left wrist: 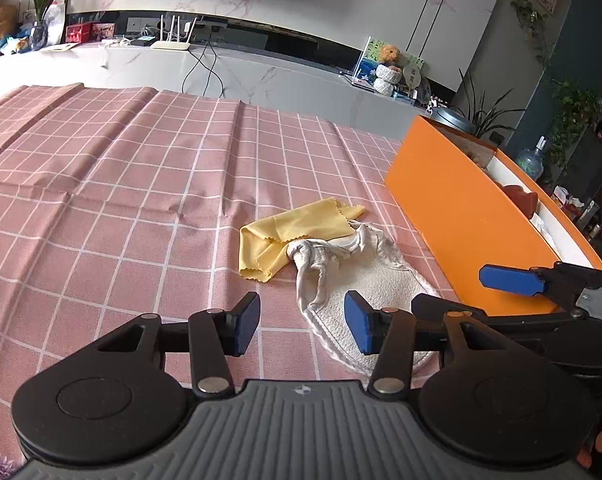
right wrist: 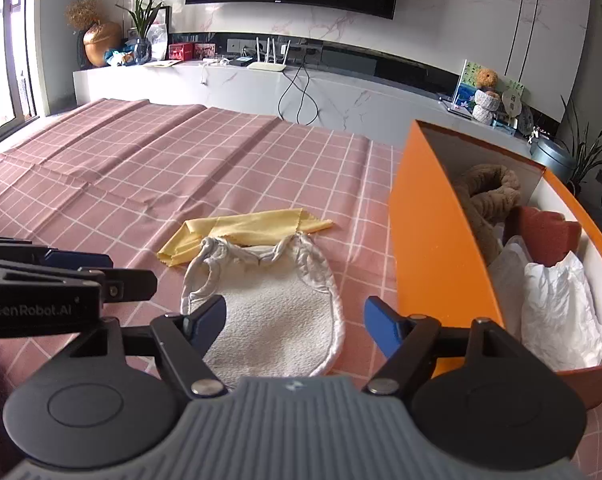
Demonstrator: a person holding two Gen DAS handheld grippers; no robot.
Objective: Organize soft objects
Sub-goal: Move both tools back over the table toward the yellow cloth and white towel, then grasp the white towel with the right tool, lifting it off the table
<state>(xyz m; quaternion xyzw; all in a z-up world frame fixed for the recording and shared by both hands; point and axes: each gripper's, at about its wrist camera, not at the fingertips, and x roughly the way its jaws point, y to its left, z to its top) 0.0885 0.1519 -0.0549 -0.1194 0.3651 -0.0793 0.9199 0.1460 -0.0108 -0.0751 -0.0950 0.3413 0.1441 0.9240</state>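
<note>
box: orange box [right wrist: 429, 236] on the right side of the checked tablecloth [right wrist: 141, 168], already loaded. I see a brown plush [right wrist: 489, 196], a rust-red cloth [right wrist: 545, 236] and a white cloth [right wrist: 557, 304] inside.
done: judging by that, most of the soft stuff is in.
left: two items still on the table, just left of the box: white terry mitt [right wrist: 277, 320] and yellow cloth [right wrist: 245, 224].
layout: yellow cloth lies behind the mitt, and the mitt's gathered cuff overlaps its near edge. They touch, so lifting one may drag the other.
my right gripper [right wrist: 295, 320]: jaws wide open, holding nothing. The mitt's near end sits between and below my pads; I can't tell whether the left pad touches the fabric. The right pad is near the box wall.
my left gripper [left wrist: 301, 326]: jaws also well open, empty. The mitt's near-left edge lies between the pads, and the right pad looks to be over the terry. Contact is unclear.
crowding: both grippers sit side by side over the same mitt.
next (my read): close on the mitt, move it to the box, then take the yellow cloth.
</note>
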